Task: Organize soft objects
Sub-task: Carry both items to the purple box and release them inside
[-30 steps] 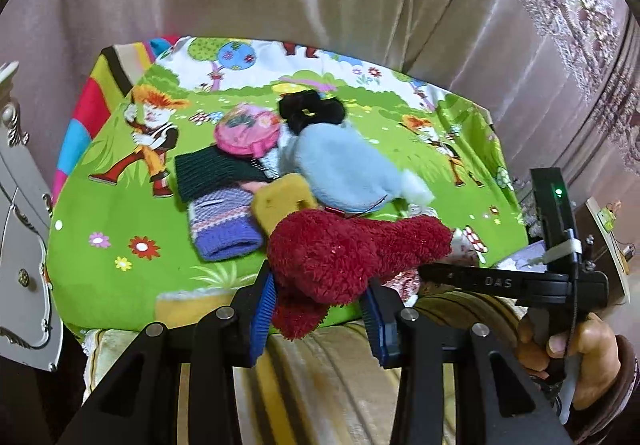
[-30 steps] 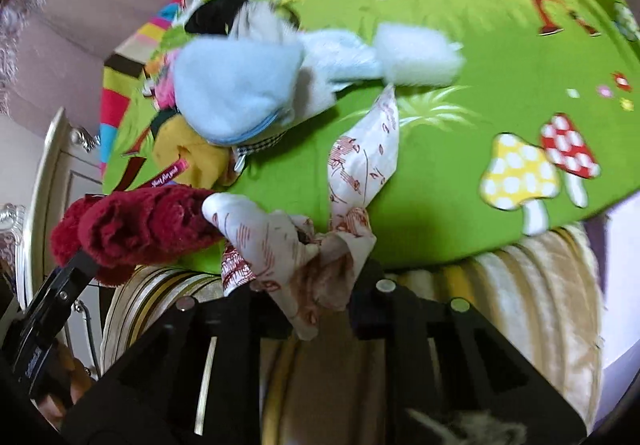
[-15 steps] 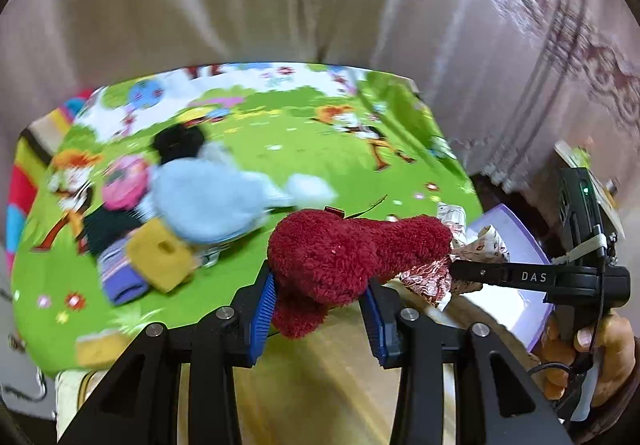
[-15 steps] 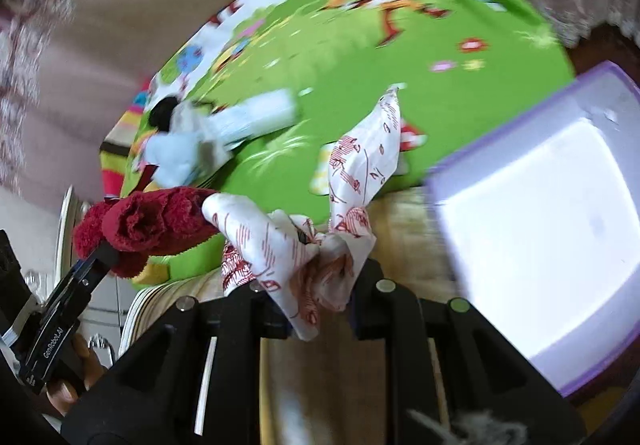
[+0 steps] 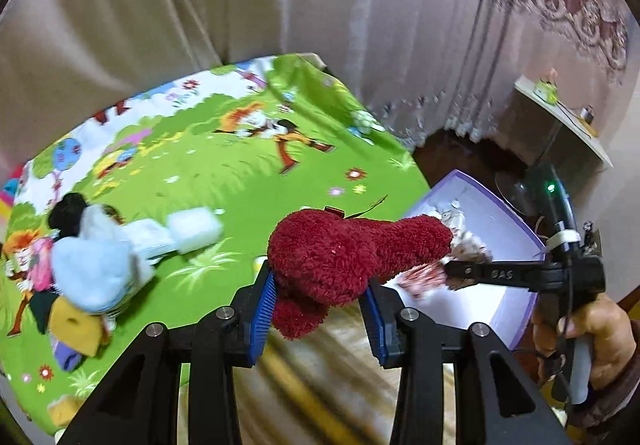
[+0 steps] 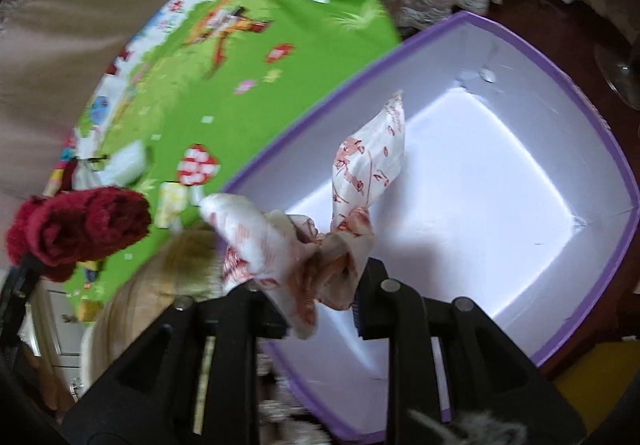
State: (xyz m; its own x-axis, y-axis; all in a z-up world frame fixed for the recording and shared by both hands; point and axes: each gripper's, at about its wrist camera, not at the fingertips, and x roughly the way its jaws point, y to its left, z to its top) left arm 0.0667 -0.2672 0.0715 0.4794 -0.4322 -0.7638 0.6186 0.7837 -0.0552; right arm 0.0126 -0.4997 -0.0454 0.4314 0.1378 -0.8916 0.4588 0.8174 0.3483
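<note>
My left gripper (image 5: pixel 318 309) is shut on a fuzzy dark red sock (image 5: pixel 344 253), held in the air at the near edge of the green cartoon mat (image 5: pixel 224 181). The sock also shows in the right wrist view (image 6: pixel 80 225). My right gripper (image 6: pixel 316 297) is shut on a white cloth with red print (image 6: pixel 340 213), held over the near left part of a purple-rimmed white box (image 6: pixel 500 173). The box (image 5: pixel 496 245) lies to the right of the mat. A pile of soft things, with a light blue one (image 5: pixel 96 269) on top, lies at the mat's left.
Beige curtains (image 5: pixel 320 5) hang behind the mat. A small shelf (image 5: pixel 560 113) with small items stands at the far right. A striped beige cushion edge (image 5: pixel 304 385) runs below my left gripper. Dark wooden floor (image 6: pixel 560 5) shows beyond the box.
Both grippers have swung right, away from the pile, still holding their items. The purple box has come into view, and the white cloth is now over it.
</note>
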